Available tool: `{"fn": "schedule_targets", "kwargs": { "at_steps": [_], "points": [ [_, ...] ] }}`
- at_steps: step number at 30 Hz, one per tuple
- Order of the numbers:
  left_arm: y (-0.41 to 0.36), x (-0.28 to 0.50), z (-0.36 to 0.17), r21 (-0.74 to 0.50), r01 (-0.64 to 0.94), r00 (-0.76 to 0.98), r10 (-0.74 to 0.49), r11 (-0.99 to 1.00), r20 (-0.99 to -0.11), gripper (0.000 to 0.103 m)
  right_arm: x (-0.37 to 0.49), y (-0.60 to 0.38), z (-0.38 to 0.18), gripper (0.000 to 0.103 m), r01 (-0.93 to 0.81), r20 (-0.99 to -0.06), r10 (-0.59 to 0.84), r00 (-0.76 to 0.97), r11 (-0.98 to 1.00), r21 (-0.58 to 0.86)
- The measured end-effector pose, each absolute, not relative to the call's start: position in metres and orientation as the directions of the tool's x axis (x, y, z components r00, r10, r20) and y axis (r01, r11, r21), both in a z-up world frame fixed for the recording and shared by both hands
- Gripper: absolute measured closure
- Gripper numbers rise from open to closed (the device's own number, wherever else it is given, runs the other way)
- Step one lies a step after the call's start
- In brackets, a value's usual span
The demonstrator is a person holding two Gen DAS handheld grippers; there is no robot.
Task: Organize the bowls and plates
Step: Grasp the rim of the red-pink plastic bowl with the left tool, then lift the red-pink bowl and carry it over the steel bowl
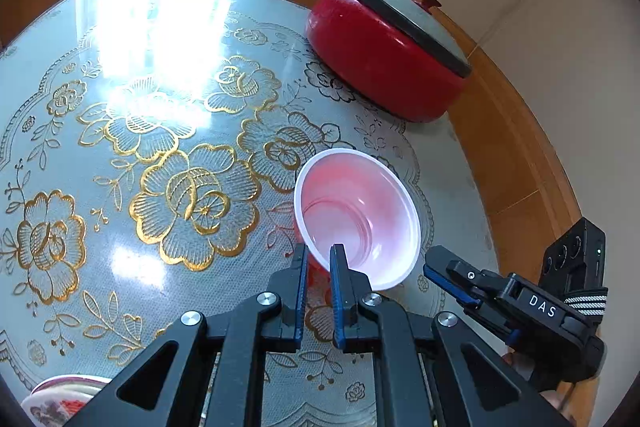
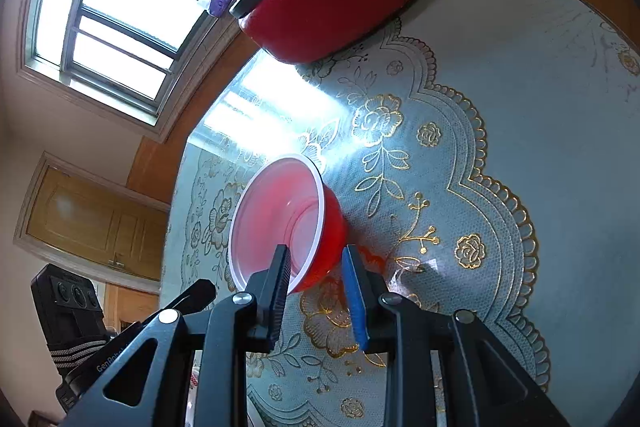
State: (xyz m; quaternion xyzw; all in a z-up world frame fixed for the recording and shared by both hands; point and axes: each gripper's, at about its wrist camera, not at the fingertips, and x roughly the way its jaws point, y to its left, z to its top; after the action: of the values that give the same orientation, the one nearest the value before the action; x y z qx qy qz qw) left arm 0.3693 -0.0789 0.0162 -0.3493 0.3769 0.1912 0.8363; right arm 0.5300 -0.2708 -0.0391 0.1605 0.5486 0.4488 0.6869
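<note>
A red bowl with a white rim and pale inside hangs tilted just above the table, its mouth turned toward the left wrist camera. My left gripper is shut on its near rim, one finger inside and one outside. In the right wrist view the same bowl lies just past my right gripper, whose jaws stand a little apart with the bowl's lower edge showing in the gap, and neither pad presses on it. From the left the right gripper sits just right of the rim.
A red electric pot with a grey lid stands at the table's far edge. A patterned plate peeks in at the near left. The flowered tablecloth covers the round wooden-rimmed table, with a window behind it.
</note>
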Motion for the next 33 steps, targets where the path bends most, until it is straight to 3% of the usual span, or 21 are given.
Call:
{"fn": "schedule_targets", "kwargs": {
  "at_steps": [8,13,33],
  "points": [
    [-0.062,0.389,-0.001,-0.478,-0.6,0.632,0.014,0.641,-0.775,0.093,0.529,-0.255,-0.042,0.078,-0.479,-0.628,0.778,0.005,0.553,0.682],
    [-0.059,0.395,-0.004,-0.487,-0.591,0.634,-0.002,0.643,-0.773,0.093,0.53,-0.251,-0.048,0.09,-0.485,-0.649,0.76,0.0,0.568,0.665],
    [-0.114,0.364,0.019,-0.429,-0.475,0.644,-0.029,0.768,-0.765,0.093,0.493,-0.31,-0.025,0.09,-0.523,-0.65,0.76,-0.001,0.554,0.648]
  ]
}}
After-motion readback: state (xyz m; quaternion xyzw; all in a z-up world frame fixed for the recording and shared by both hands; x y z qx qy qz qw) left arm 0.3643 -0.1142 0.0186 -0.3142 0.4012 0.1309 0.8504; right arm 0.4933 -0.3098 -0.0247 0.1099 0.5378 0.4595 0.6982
